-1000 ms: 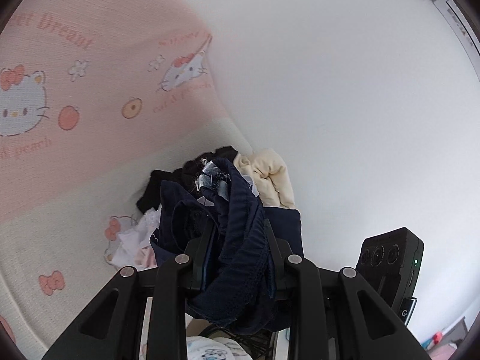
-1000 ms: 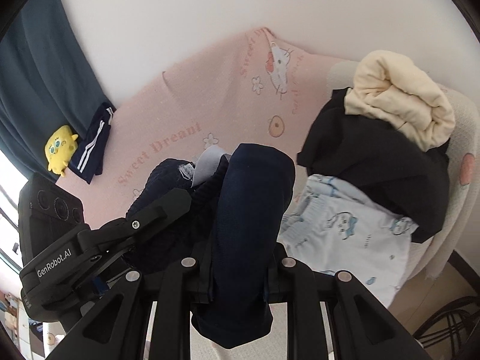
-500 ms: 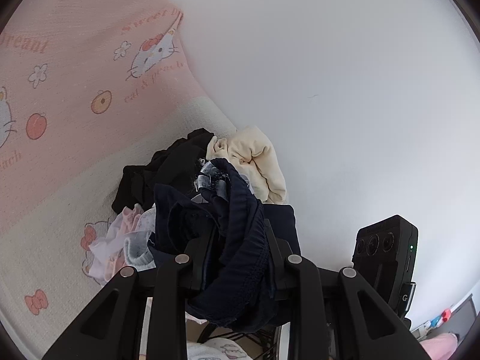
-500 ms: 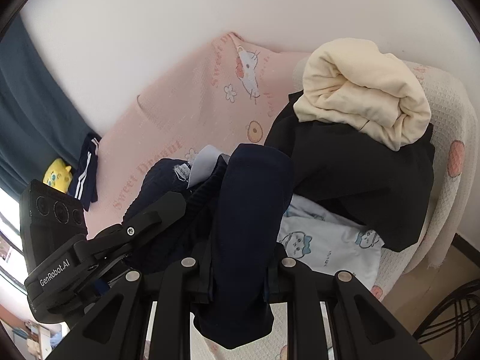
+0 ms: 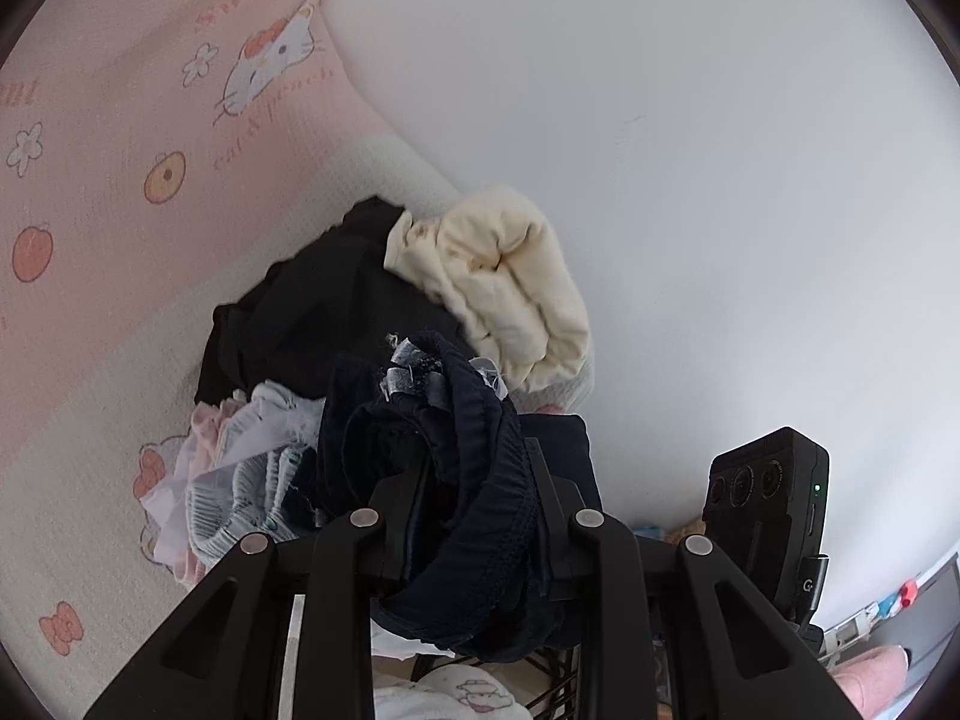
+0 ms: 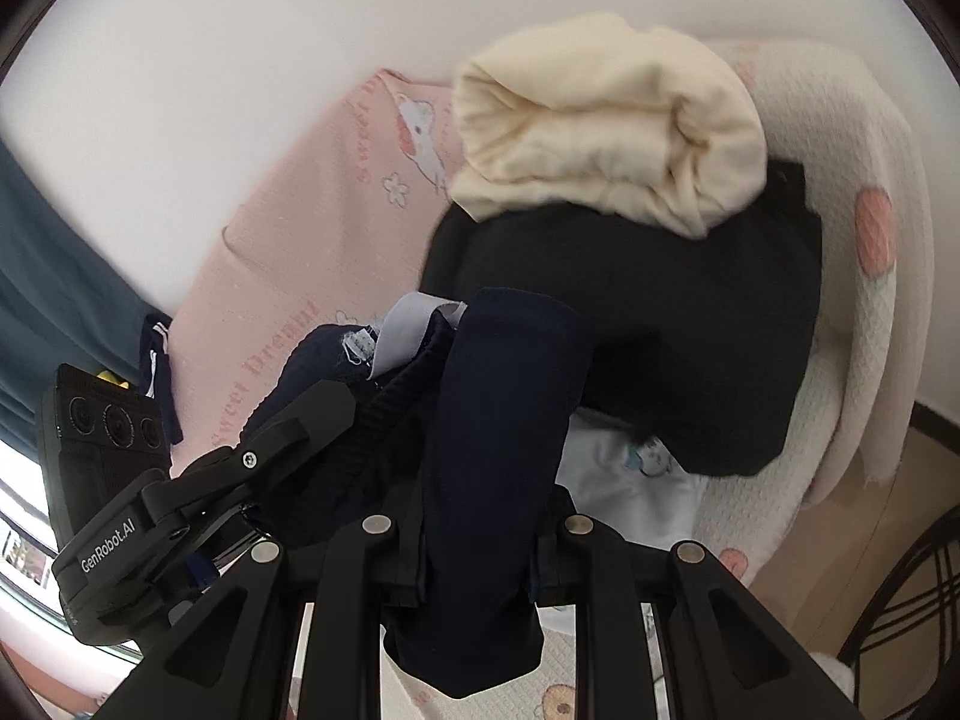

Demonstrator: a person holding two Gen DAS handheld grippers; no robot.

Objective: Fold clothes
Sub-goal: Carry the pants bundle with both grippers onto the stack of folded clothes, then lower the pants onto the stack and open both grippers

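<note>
a: left gripper (image 5: 477, 480)? we see both fingers pinching the navy garment (image 5: 456, 468), fabric bunched between them, white label (image 5: 414, 375) poking up on top.

b: same for the right gripper (image 6: 480, 516), clamped on the navy garment (image 6: 498, 420), cloth draped over and hanging below the fingers.

a: so we hold it up with 2 grippers, just in front of the pile.

b: pile: cream garment (image 6: 606, 120) on top of black garment (image 6: 660, 324), light printed cloth (image 6: 630, 480) under it, all on the pink and cream blanket (image 5: 120, 180).
</note>
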